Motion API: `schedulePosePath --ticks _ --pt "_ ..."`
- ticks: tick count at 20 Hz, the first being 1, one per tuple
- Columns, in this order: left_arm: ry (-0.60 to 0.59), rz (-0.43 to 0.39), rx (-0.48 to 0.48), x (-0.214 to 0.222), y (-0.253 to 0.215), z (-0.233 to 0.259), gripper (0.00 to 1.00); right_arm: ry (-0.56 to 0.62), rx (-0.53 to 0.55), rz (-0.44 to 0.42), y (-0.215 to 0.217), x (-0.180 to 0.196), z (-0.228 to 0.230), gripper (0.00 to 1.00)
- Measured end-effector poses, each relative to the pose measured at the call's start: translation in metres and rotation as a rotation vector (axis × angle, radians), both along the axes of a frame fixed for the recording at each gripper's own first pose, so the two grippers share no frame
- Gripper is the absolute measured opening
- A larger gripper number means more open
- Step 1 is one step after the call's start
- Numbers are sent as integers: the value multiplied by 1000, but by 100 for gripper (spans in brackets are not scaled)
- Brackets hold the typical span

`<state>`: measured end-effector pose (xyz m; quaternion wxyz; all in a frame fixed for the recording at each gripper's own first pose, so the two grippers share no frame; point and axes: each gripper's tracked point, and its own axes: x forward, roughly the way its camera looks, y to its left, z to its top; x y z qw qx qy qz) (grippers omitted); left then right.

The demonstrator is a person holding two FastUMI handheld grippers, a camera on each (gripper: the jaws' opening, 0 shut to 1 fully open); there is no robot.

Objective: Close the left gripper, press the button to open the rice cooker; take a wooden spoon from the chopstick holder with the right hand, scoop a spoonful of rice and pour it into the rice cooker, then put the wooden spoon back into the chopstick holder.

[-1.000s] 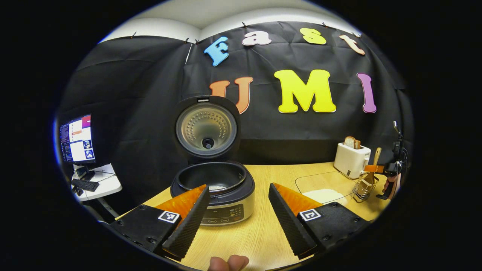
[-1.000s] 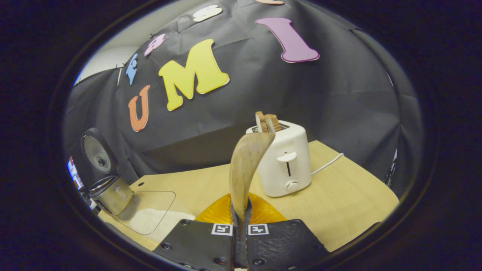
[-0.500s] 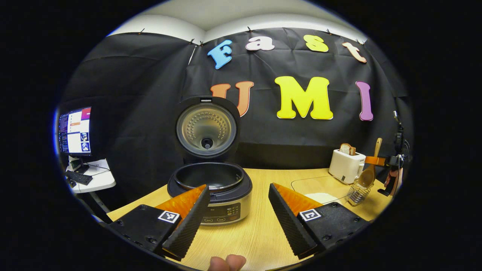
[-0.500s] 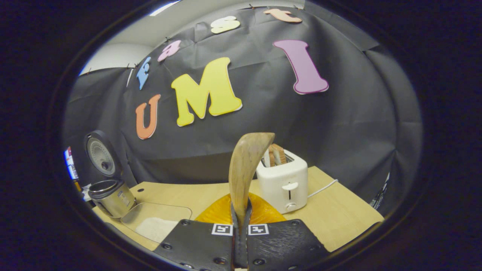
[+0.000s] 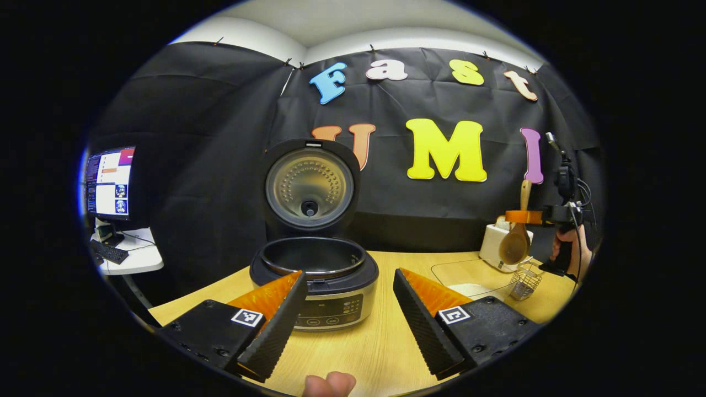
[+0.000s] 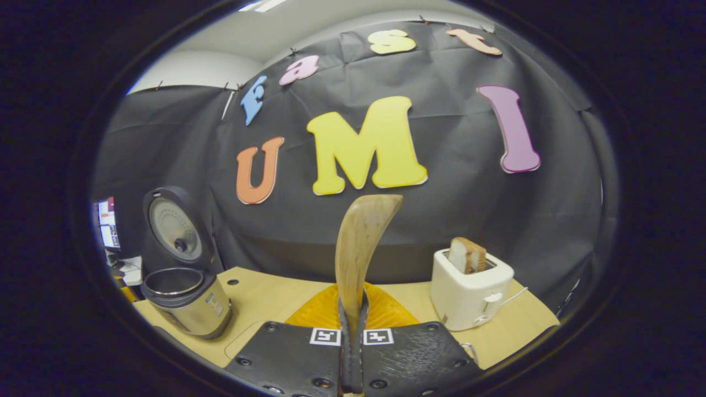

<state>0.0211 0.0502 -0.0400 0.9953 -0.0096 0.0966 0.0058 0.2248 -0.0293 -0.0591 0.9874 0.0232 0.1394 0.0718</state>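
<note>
1. Two claws observed: the left claw (image 5: 347, 309) stands wide apart with nothing between its fingers, low over the tabletop (image 5: 375, 347) in front of the rice cooker (image 5: 314, 281)
2. Rice cooker lid (image 5: 310, 187) is raised upright; the inner pot is exposed
3. Right claw (image 6: 351, 353) is clamped on the wooden spoon (image 6: 358, 248), handle pinched between both fingers, bowl pointing down in the left gripper view (image 5: 515, 245)
4. Spoon hangs above the wire chopstick holder (image 5: 524, 281), clear of it
5. Clear tray of rice (image 5: 469, 289) lies between cooker and holder; toaster (image 6: 469, 298) stands behind
</note>
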Motion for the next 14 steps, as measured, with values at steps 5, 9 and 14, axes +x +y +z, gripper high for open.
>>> schedulePosePath --ticks 5,9,14 --pt "5 25 -58 1 15 0 99 104 -157 12 31 20 -62 0" --pt "-10 41 -73 1 28 4 99 148 -319 0 30 19 -88 2" --pt "-24 45 -75 -1 40 7 98 215 -475 -22 27 18 -113 0"
